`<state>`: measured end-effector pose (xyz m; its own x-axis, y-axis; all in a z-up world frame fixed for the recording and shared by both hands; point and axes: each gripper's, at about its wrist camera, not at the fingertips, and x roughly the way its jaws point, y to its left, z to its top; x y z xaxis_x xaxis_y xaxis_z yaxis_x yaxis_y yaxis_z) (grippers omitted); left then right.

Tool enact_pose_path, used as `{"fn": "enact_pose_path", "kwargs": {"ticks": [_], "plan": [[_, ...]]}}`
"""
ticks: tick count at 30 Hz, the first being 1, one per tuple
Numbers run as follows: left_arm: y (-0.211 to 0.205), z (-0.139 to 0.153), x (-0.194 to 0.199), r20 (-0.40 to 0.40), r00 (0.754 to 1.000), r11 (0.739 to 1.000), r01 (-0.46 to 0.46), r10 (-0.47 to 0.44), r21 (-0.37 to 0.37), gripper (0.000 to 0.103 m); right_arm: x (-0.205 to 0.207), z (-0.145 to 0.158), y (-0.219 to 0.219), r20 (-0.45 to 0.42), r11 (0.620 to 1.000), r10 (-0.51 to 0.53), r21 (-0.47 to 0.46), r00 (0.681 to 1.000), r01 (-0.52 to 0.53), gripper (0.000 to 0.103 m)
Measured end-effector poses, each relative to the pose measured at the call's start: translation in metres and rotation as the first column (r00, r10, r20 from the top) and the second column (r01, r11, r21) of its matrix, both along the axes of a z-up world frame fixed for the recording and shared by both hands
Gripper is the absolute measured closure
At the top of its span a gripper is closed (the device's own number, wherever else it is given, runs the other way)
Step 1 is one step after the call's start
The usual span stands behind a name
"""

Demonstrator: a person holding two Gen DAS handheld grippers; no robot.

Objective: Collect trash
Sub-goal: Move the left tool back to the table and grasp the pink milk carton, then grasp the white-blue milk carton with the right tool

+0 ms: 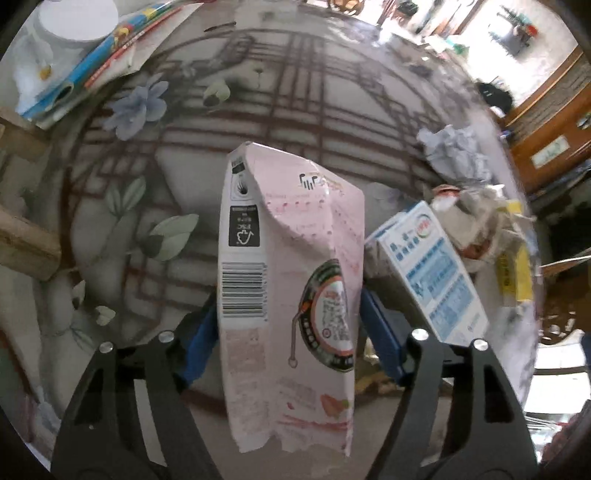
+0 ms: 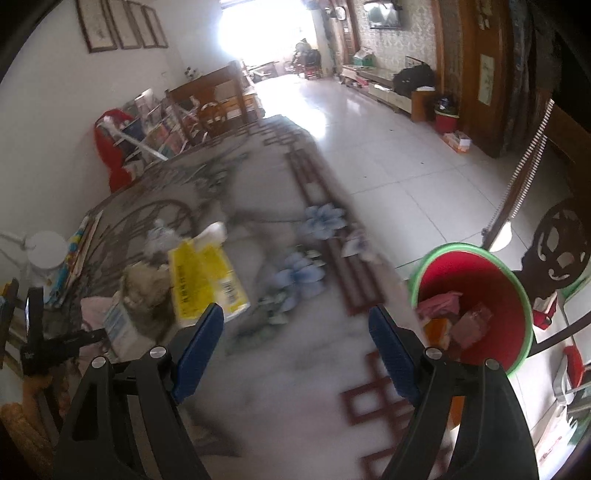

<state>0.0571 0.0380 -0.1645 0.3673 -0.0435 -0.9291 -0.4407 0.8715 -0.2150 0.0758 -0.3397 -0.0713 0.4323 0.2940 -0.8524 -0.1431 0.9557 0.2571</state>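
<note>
A dented pink drink carton (image 1: 288,221) stands lengthwise between the blue pads of my left gripper (image 1: 288,295), which is shut on its two sides above the floral table top (image 1: 295,110). To its right lie a blue-and-white carton (image 1: 432,273), a yellow tissue pack (image 1: 513,273) and crumpled paper (image 1: 458,151). My right gripper (image 2: 295,308) is open and holds nothing, over the table's edge. The red bin with a green rim (image 2: 458,246) stands on the floor just to its right, with wrappers inside. The yellow tissue pack (image 2: 207,284) and the blue-and-white carton (image 2: 118,321) lie to the left of the right gripper.
A white round container (image 1: 74,22) and colourful booklets (image 1: 110,48) sit at the table's far left corner. A dark carved chair back (image 2: 561,251) stands behind the bin. White tiled floor (image 2: 388,147) stretches beyond the table.
</note>
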Motion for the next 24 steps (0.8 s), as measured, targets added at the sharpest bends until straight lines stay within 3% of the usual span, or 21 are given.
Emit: {"fn": "enact_pose_path", "kwargs": {"ticks": [6,11,16,19,24], "plan": [[0.014,0.015,-0.028,0.033,0.998,0.999,0.045,-0.046,0.023,0.034,-0.007,0.001,0.068,-0.034,0.992,0.119,0.049,0.992,-0.118,0.025],[0.018,0.015,-0.055,0.012,0.994,0.992,0.106,-0.107,0.069,0.033,0.002,-0.018,0.143,-0.122,0.960,0.272,0.097,0.954,-0.262,0.025],[0.024,0.008,-0.071,-0.002,0.991,0.988,0.135,-0.136,0.078,0.032,0.008,-0.041,0.214,-0.142,0.909,0.417,0.034,0.898,-0.416,0.026],[0.029,0.008,-0.078,0.011,0.990,0.988,0.139,-0.140,0.062,0.031,0.011,-0.059,0.245,-0.162,0.878,0.467,-0.031,0.869,-0.478,0.041],[0.034,0.011,-0.085,0.033,0.989,0.988,0.144,-0.146,0.063,0.030,0.008,-0.075,0.263,-0.196,0.860,0.495,-0.031,0.846,-0.510,0.037]]}}
